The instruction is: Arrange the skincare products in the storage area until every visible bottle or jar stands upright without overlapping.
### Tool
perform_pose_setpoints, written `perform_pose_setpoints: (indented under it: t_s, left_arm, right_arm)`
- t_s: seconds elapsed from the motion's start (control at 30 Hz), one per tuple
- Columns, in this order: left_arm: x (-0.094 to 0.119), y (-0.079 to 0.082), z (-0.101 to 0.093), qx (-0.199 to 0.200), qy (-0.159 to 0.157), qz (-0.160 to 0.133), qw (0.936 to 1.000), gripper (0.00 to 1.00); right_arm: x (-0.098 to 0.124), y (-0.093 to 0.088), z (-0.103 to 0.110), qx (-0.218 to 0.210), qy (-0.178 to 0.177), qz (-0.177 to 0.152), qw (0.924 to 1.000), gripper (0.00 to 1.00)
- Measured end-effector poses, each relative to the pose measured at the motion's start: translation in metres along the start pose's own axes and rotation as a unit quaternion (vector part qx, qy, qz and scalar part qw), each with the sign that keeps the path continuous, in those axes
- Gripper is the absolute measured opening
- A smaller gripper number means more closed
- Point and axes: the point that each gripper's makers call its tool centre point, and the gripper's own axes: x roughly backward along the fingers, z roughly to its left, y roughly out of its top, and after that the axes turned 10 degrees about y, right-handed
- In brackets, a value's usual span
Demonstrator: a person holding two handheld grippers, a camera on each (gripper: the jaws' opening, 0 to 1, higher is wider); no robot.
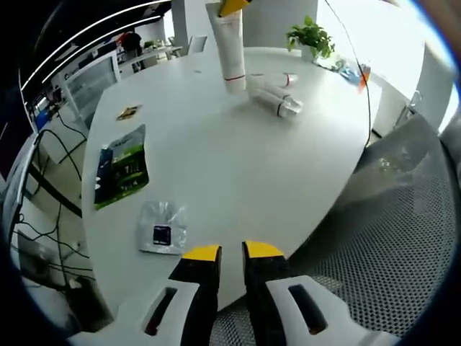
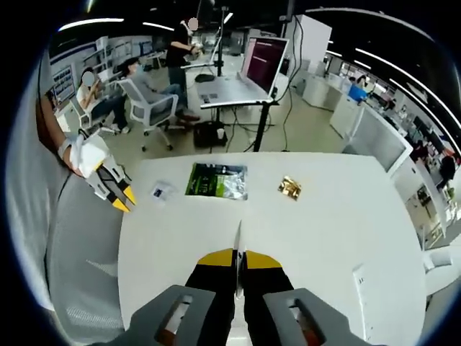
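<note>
right claw: right gripper [image 2: 238,258] has its jaws pressed almost together on the thin flat end of a tube, seen edge-on as a pale line between the tips.
tube: in the left gripper view the tube [image 1: 229,43] is white with a red band, cap end down on the table [image 1: 238,173], and the yellow tips of the right gripper hold its top. it looks upright, but it is not released.
left claw: left gripper [image 1: 231,252] is narrow, a small gap between the tips, and holds nothing. it hangs over the near edge of the table, well apart from the products. in the right gripper view it is at the left, beside the chair [image 2: 86,231].
lying bottles: two small clear bottles [image 1: 277,97] with red rings lie on their sides just beside the tube, close to each other, maybe touching.
other things: green pouch [image 1: 121,167], clear sachet [image 1: 163,228], small gold packet [image 1: 130,112] and plant [image 1: 311,36] on the table. they are apart from the products.
progress: i judge the task is at an early to middle point. one tube is standing in the claw. the two bottles are left to put upright with space between them.
</note>
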Motion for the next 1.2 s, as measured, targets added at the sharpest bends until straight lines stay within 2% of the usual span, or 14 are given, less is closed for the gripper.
perform_pose_setpoints:
  t_s: [0.4,0.8,1.17,1.2]
  left_arm:
    - [-0.001,-0.005,0.0,0.002,-0.001,0.014,0.9999,0.06]
    - [-0.002,-0.008,0.002,0.008,0.004,0.024,0.9997,0.05]
    - [-0.003,-0.01,0.0,-0.001,0.001,0.032,0.9995,0.04]
    - [-0.003,-0.01,0.0,-0.001,0.001,0.032,0.9995,0.04]
  right_arm:
    - [-0.001,-0.013,-0.028,0.005,0.002,0.027,0.9996,0.0]
    - [0.004,-0.036,-0.061,-0.003,-0.002,0.044,0.999,0.0]
    - [0.016,-0.063,-0.087,0.0,-0.008,0.079,0.9969,0.0]
    - [0.016,-0.061,-0.089,0.001,-0.006,0.07,0.9976,0.0]
